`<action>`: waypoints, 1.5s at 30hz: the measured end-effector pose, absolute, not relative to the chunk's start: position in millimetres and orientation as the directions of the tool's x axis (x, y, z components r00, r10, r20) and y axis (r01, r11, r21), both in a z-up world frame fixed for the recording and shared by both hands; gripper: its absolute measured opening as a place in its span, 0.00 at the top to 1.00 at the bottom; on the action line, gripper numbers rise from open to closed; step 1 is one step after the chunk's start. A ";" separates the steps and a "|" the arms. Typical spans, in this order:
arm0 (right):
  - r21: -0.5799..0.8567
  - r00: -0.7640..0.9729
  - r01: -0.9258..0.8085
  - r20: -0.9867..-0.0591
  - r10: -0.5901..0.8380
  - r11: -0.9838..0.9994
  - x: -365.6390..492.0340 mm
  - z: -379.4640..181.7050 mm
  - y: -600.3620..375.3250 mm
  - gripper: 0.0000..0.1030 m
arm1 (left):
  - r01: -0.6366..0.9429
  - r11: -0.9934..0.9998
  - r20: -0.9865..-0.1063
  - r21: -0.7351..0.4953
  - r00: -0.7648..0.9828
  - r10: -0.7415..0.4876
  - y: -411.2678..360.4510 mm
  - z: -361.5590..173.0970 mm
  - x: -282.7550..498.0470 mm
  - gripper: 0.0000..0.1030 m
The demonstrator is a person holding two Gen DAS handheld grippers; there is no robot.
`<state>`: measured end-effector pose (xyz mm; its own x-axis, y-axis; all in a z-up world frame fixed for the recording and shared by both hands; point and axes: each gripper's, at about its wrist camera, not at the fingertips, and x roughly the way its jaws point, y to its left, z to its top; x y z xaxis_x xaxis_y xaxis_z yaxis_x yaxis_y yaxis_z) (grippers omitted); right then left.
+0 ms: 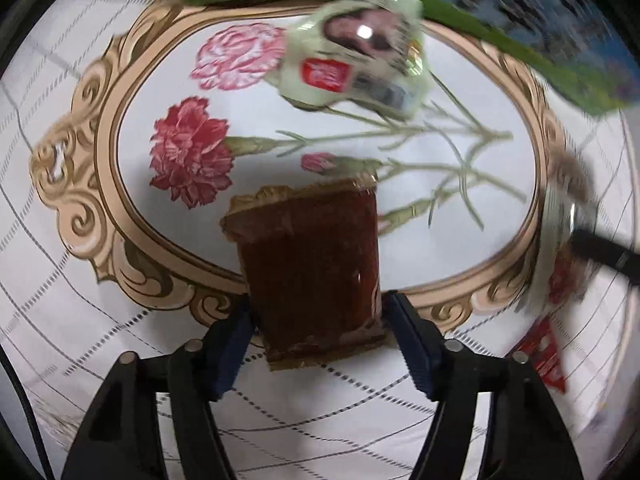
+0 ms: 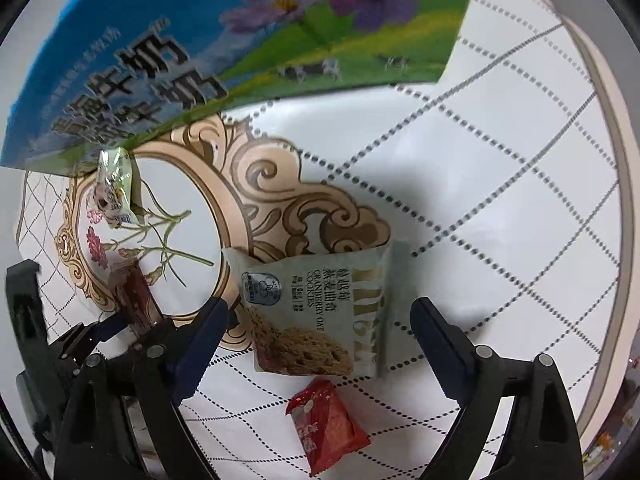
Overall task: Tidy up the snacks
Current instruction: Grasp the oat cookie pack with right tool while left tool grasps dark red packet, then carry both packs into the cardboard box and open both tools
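Left hand-held gripper (image 1: 318, 336) clamps the brown snack packet (image 1: 308, 264); right hand-held gripper (image 2: 318, 324) gapes wide around the cookie packet (image 2: 316, 312).

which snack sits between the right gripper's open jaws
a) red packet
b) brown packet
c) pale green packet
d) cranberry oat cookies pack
d: the cranberry oat cookies pack lies between the right gripper jaws, which stand wide apart and clear of it.
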<state>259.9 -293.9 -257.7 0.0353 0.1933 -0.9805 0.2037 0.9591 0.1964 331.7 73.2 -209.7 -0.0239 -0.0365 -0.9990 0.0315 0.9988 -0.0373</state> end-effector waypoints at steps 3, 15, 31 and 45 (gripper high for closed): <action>0.192 0.001 0.200 -0.981 0.195 0.961 259.3 -271.9 -289.4 0.08 | -0.035 0.998 -0.998 -0.058 -0.015 -0.059 78.4 -210.6 340.5 0.33; 0.146 0.035 0.158 -0.989 0.143 0.976 242.3 -268.2 -263.5 0.36 | 0.025 1.000 -0.997 -0.012 0.077 -0.014 80.6 -169.3 326.3 0.51; 0.386 0.313 0.096 -0.887 0.340 0.918 261.2 -100.0 -270.7 0.38 | 0.177 0.972 -0.920 -0.153 0.333 -0.206 56.2 28.1 396.7 0.51; 0.274 0.289 0.149 -0.931 0.222 0.950 411.9 -100.2 -286.5 0.38 | 0.113 0.993 -0.976 0.036 0.217 0.010 86.7 -39.8 561.0 0.51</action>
